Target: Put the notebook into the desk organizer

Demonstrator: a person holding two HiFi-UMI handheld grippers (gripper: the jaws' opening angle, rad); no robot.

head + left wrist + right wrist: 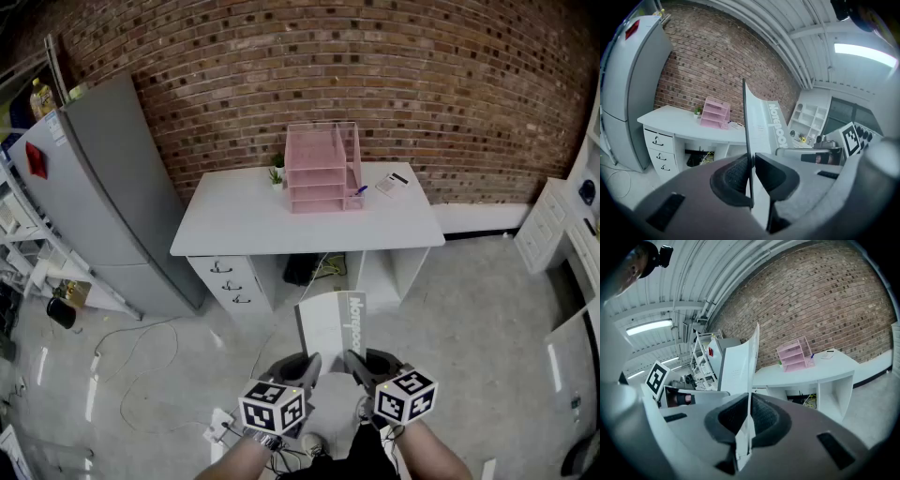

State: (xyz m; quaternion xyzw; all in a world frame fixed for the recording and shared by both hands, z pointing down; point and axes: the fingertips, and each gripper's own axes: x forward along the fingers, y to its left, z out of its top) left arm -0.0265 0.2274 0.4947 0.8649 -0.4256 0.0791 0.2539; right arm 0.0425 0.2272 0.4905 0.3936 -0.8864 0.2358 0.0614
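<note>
Head view, going left to right: tall grey metal fridge (103, 187) off to the side. Low down, the left gripper (307, 364) is pinching one bottom edge of the white softcover notebook (333, 323), and the right gripper (353, 362) is clamped on the other, so it's held upright between them. Further back, the pink tiered plastic desk organizer (322, 169) sits on the white worktop (234, 225), well apart from the notebook.

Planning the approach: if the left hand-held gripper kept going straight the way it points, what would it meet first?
Apart from the notebook the left hand-held gripper holds, the way looks free until the white desk, probably its front below the top, not the pink organizer; depth is unclear.
</note>
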